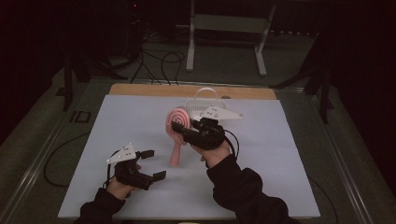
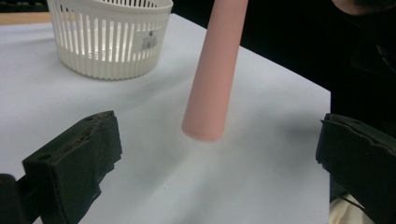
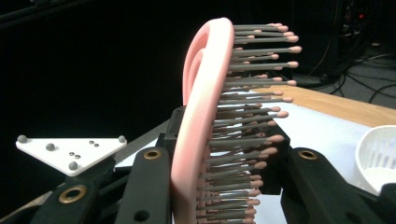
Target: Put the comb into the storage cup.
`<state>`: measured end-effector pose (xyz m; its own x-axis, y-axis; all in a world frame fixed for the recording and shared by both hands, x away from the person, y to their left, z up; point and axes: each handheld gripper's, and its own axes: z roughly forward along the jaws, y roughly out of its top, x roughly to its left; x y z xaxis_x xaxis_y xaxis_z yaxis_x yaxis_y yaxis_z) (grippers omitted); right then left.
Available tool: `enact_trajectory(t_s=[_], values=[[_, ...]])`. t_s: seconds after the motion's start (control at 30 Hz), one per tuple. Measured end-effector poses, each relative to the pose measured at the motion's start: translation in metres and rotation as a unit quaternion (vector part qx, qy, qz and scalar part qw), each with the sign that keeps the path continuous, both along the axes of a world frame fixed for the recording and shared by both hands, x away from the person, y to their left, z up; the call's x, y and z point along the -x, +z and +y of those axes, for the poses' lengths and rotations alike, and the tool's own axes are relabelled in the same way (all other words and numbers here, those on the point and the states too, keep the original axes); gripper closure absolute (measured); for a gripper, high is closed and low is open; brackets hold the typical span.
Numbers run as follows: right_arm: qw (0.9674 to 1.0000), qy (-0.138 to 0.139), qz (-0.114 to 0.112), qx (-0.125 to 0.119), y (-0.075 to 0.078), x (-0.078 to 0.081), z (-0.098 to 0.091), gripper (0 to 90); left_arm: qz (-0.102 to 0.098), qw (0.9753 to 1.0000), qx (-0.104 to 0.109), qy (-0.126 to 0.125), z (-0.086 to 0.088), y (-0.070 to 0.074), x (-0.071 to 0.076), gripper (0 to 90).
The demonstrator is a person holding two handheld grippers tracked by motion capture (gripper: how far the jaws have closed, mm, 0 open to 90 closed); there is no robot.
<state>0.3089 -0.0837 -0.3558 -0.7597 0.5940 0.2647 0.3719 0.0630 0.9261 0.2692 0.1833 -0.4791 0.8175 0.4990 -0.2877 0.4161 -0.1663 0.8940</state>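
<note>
Right jaws: clamped on the head of the pink hairbrush (image 3: 205, 116), one jaw on the smooth back, the other among the bristles (image 3: 254, 116).
Right gripper (image 1: 189, 130): holds the brush upright above the white mat (image 1: 140, 121), just past centre, handle hanging down toward 6 o'clock.
Left jaws: spread wide, nothing between the pads; the handle (image 2: 212, 70) hangs in the gap ahead of them, untouched.
Left gripper (image 1: 152, 164): sits low at about 7 o'clock on the mat, near the handle's lower end but apart from it.
Handling, judged: light, rigid plastic body; handle smooth and round, likely to slip or swivel under a weak pinch. Bristles are springy and give way, so the head grip may be soft on that side.
Hold point, judged: mid-handle across its width, or the solid rim of the head; avoid bristle tips.
Basket (image 1: 201, 105): white slotted plastic, at 12 o'clock from the brush, just behind the right gripper.
High view adds: the whole layout, both hands, the brush's spiral face.
Left gripper view adds: the handle's end clear of the mat, with a soft shadow below.
Right gripper view adds: the bristle rows side-on and the pinch itself.
</note>
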Motion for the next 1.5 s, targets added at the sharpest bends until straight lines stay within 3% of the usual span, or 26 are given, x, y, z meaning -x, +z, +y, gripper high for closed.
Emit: enact_trajectory(t_s=[0.1,0.2,0.5,0.73,1.17,1.5], values=[[0.9999,0.002,-0.014,0.008,0.002,-0.001,-0.005,65.0,-0.008,0.9999,-0.005,0.008,0.003,0.001,0.003,0.0],[0.9997,0.002,-0.022,0.013,0.004,-0.002,-0.008,65.0,-0.002,1.0000,-0.001,-0.002,0.005,0.001,0.003,0.0],[0.9984,0.005,-0.051,0.022,0.017,-0.007,-0.027,65.0,-0.011,0.9998,-0.018,0.001,0.012,-0.002,0.013,0.0],[0.9972,-0.001,-0.067,0.033,0.025,-0.012,-0.036,65.0,-0.015,0.9997,-0.015,0.007,0.019,-0.004,0.019,0.0],[0.9935,-0.038,-0.098,0.043,0.051,-0.027,-0.064,65.0,-0.027,0.9992,-0.025,0.017,0.032,-0.007,0.035,0.0],[0.9891,-0.070,-0.119,0.053,0.066,-0.043,-0.079,65.0,-0.033,0.9989,-0.026,0.020,0.034,-0.010,0.035,0.0]])
